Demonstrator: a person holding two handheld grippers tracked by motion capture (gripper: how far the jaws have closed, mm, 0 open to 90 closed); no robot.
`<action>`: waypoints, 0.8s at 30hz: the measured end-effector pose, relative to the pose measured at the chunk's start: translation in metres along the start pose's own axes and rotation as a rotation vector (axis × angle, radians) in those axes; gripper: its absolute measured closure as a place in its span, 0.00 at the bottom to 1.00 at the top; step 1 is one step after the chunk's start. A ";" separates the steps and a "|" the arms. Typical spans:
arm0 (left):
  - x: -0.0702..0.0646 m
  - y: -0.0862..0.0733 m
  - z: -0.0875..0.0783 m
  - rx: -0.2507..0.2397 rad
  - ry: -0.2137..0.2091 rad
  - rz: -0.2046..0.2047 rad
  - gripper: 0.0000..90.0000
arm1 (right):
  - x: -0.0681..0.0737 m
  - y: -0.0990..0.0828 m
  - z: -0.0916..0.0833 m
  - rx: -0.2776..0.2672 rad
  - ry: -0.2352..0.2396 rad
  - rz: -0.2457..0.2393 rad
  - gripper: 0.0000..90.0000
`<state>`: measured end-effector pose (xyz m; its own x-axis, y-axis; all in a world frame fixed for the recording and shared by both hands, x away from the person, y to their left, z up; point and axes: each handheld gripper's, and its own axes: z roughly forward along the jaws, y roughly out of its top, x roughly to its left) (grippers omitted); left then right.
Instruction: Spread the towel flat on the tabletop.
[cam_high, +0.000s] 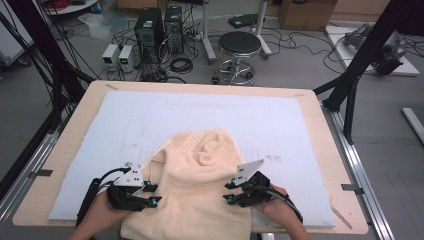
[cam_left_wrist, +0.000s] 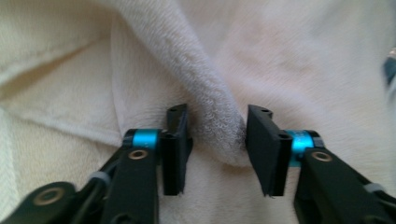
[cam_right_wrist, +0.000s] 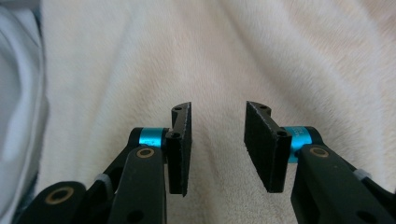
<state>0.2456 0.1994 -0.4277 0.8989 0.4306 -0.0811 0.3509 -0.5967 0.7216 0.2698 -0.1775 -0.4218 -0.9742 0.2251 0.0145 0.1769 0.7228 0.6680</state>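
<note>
High view: stool (cam_high: 239, 46) and computers (cam_high: 159, 26) stand beyond towel (cam_high: 200, 180)

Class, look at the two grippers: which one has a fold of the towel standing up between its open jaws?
The left gripper: a raised towel ridge runs between its jaws. The right gripper has flat towel there.

Wooden table (cam_high: 320, 125), white board (cam_high: 150, 115) covering its top — cream towel (cam_high: 200, 175) lying crumpled on it

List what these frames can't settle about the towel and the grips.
- Towel near edge: high view, cut off at the bottom, past the table edge.
- Left gripper: left gripper view, a fold lies between the fingers; contact unclear.
- Towel's underside: hidden by its own folds.
</note>
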 end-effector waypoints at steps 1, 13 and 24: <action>0.001 -0.001 0.001 -0.002 -0.007 -0.006 0.72 | 0.000 -0.001 0.003 0.018 0.002 0.002 0.69; -0.029 -0.012 -0.031 -0.037 -0.029 0.013 0.91 | 0.008 -0.010 0.002 0.034 0.040 -0.024 0.92; 0.000 -0.002 -0.045 -0.151 0.080 -0.051 0.61 | -0.007 -0.001 -0.030 -0.098 -0.081 0.033 0.75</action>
<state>0.2331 0.2309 -0.3986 0.8549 0.5141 -0.0693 0.3465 -0.4665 0.8138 0.2727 -0.1988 -0.4002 -0.9529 0.3026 -0.0201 0.1901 0.6478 0.7377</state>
